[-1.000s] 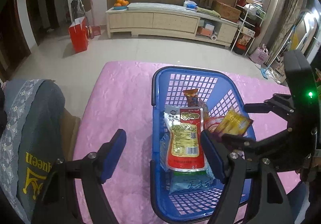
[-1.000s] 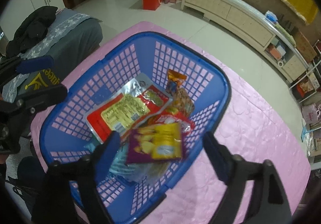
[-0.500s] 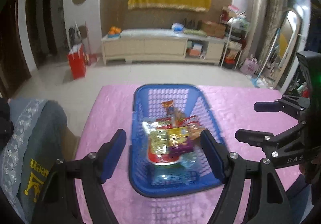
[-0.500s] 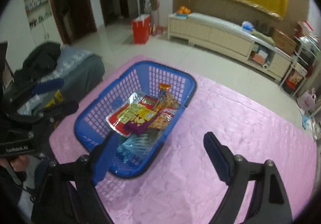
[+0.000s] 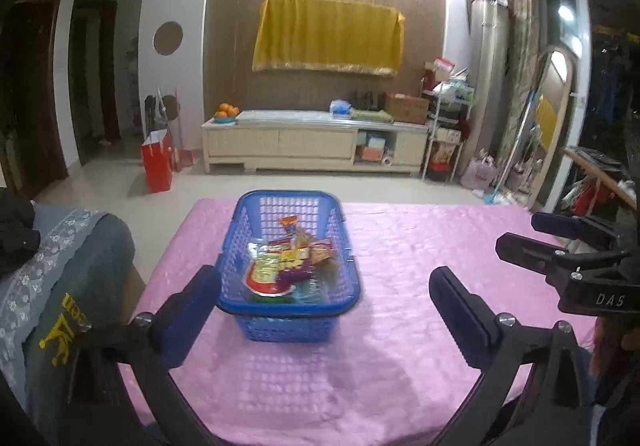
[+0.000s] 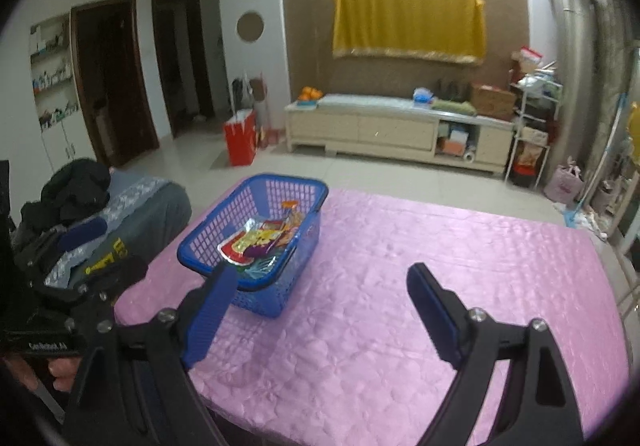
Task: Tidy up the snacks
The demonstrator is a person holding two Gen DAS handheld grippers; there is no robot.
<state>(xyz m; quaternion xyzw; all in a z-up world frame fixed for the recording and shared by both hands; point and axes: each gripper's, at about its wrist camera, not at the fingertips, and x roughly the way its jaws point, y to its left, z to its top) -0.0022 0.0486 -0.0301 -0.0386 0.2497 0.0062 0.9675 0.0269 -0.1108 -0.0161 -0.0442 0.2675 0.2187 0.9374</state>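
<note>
A blue plastic basket stands on the pink tablecloth, left of the middle. It holds several snack packets, red, yellow and purple. In the right wrist view the basket sits at the table's left side with the packets inside. My left gripper is open and empty, held back from the basket's near side. My right gripper is open and empty, to the right of the basket and back from it. The right gripper also shows at the right edge of the left wrist view.
A grey cushioned seat with dark clothes stands against the table's left edge. Beyond the table are a tiled floor, a red bag and a long cream cabinet. Shelves and a mirror stand at the right.
Both grippers have drawn back and up from the basket, so it looks smaller and farther. The yellow-purple packet that was between the right gripper's fingers now lies in the basket.
</note>
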